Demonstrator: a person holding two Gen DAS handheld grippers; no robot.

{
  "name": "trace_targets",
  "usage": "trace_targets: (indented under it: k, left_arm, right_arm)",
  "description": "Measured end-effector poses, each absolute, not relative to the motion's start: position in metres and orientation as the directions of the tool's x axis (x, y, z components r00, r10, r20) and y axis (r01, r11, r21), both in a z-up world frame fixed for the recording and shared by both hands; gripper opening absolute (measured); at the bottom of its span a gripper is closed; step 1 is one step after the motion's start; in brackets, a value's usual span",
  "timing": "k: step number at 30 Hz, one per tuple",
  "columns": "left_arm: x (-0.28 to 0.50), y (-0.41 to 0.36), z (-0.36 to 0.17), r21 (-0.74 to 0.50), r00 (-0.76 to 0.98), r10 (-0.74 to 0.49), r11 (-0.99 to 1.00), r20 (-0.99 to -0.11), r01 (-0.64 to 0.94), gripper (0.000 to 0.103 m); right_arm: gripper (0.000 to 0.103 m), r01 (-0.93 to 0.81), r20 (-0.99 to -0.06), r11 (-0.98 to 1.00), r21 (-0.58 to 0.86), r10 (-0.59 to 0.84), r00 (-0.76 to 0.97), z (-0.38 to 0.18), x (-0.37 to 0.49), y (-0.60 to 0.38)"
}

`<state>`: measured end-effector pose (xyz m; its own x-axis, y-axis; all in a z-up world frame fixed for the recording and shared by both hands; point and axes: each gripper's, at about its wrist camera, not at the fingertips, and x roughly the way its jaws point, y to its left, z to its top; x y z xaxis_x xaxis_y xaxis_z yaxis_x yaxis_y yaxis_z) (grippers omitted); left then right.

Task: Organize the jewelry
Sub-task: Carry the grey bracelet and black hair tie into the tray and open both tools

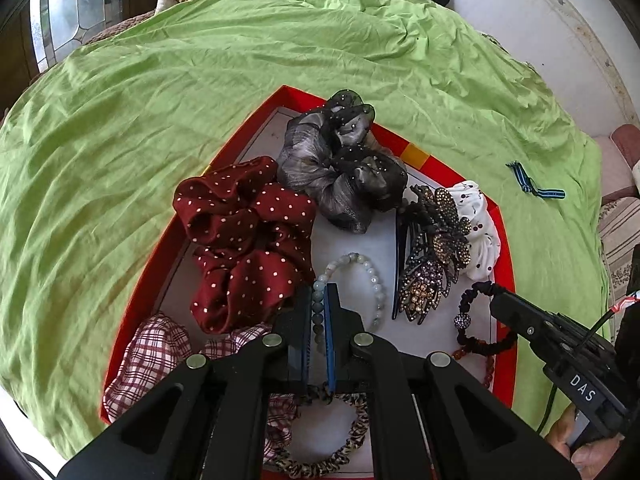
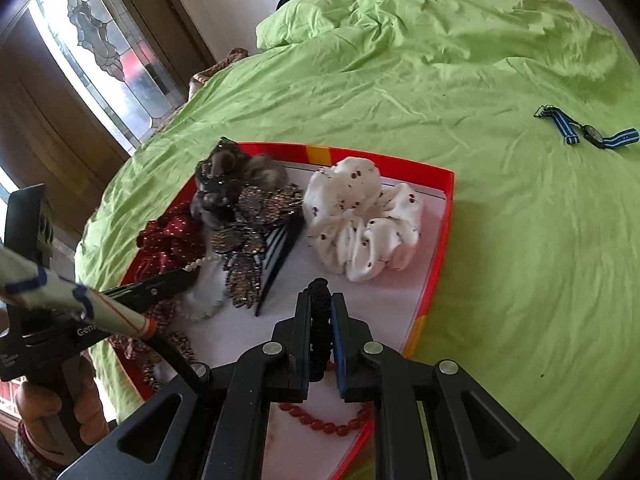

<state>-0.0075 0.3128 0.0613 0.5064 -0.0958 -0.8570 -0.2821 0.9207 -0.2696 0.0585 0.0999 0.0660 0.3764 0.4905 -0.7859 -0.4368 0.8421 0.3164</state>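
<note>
**Both grippers clamped on bracelets in the red tray**

L gripper (image 1: 319,300) is clenched on 1 pale bead bracelet (image 1: 374,280), pads pinching its near-left arc inside the tray (image 1: 506,240). R gripper (image 2: 321,304) is clenched on 1 black corded bracelet (image 2: 320,320), held upright between the pads, just above the tray floor.

Tray count, both views:
- 4 scrunchies: 1 maroon dotted (image 1: 248,236), 1 grey sheer (image 1: 340,168), 1 white w/ dark spots (image 2: 360,224), 1 red-plaid (image 1: 152,356).
- 1 rhinestone hair clip (image 1: 434,252), btwn pale bracelet and white scrunchie.
- 1 leopard-print band (image 1: 344,436), near edge, partly under the L gripper.
- 1 red bead bracelet (image 2: 324,420), below the R gripper; poss. more than 1 strand, mostly hidden.

Tray sits on a green sheet (image 1: 160,120). 1 blue striped strap (image 2: 588,132) lies on the sheet, well apart from the tray.
</note>
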Motion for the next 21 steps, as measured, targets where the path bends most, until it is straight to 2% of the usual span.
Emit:
trace_targets:
  k: [4, 6, 8, 16, 21]
  left_arm:
    - [-0.010, 0.306, 0.067, -0.253, 0.515, -0.081, 0.928, -0.853, -0.273, 0.008]
    - [-0.013, 0.302, 0.072, -0.243, 0.526, -0.070, 0.932, -0.847, -0.268, 0.021]
    - [-0.018, 0.299, 0.080, -0.232, 0.541, -0.057, 0.937, -0.839, -0.262, 0.029]
    - [-0.040, 0.289, 0.109, -0.191, 0.596, -0.002, 0.948, -0.803, -0.254, 0.035]
    - [-0.066, 0.278, 0.129, -0.132, 0.642, 0.082, 0.951, -0.762, -0.278, 0.047]
  right_arm:
    - [0.026, -0.442, -0.784, 0.849, 0.291, 0.476, 0.399, 0.071, 0.058, 0.099]
    - [0.037, -0.441, -0.776, 0.852, 0.283, 0.474, 0.417, 0.074, 0.056, 0.098]
    - [0.038, -0.442, -0.771, 0.853, 0.279, 0.473, 0.427, 0.077, 0.055, 0.096]
    - [0.038, -0.425, -0.749, 0.867, 0.259, 0.458, 0.478, 0.096, 0.041, 0.073]
    - [0.038, -0.400, -0.748, 0.884, 0.242, 0.433, 0.502, 0.104, 0.019, 0.047]
